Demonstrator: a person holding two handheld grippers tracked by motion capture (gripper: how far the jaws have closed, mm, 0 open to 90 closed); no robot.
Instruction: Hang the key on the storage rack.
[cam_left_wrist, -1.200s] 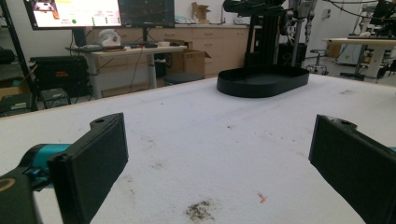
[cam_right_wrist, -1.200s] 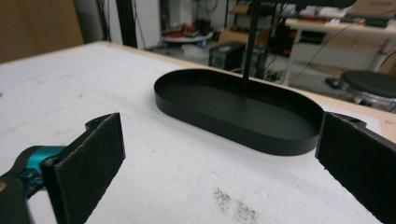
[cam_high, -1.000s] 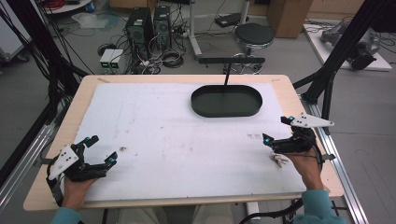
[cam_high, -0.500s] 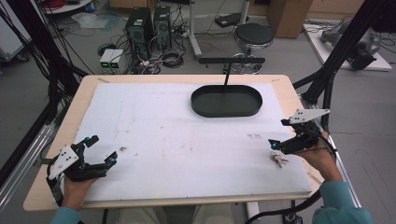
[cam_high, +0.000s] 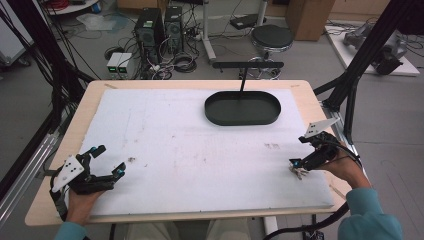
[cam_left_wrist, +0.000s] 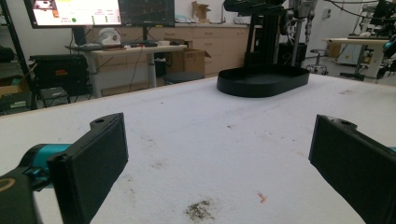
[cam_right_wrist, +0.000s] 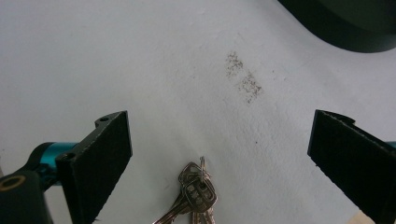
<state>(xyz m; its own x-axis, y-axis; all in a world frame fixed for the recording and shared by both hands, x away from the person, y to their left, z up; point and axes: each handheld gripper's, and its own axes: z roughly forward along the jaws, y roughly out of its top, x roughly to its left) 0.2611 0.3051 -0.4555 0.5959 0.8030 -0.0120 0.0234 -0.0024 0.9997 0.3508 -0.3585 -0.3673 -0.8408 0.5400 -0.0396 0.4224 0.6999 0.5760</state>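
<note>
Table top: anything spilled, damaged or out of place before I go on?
Nothing spilled or broken. The white mat has only small dark smudges. A bunch of keys lies flat near the right gripper, and the black tray sits level.

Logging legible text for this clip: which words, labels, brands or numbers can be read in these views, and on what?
None can be read.
Monitor in the left gripper view: coloured bars and text lines, too blurred to read.
Keys in the right gripper view: no stamp legible.
Black tray, both grippers, white table cover: no marking seen.
</note>
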